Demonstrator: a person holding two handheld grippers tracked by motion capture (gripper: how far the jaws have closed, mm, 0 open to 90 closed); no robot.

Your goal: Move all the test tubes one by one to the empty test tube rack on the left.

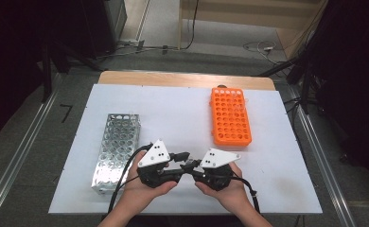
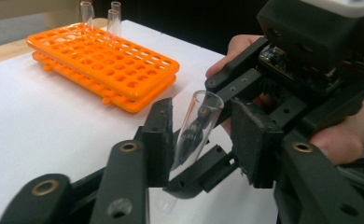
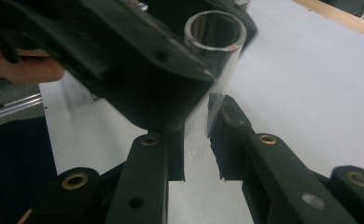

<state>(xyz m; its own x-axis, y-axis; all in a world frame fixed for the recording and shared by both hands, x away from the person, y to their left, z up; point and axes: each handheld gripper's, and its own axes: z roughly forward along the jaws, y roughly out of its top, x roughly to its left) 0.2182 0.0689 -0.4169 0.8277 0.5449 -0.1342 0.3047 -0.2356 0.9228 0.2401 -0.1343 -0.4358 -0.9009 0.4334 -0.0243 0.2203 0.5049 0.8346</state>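
My right tongs (image 3: 196, 149) are clenched on a clear glass test tube (image 2: 196, 128), held nearer me than the orange tube rack (image 1: 230, 116); my left tongs (image 2: 203, 140) bracket it, pads not pressing.

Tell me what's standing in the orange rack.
A few clear glass tubes stand at the far end of the orange rack; its other holes look empty. What lies beneath the rack cannot be seen.
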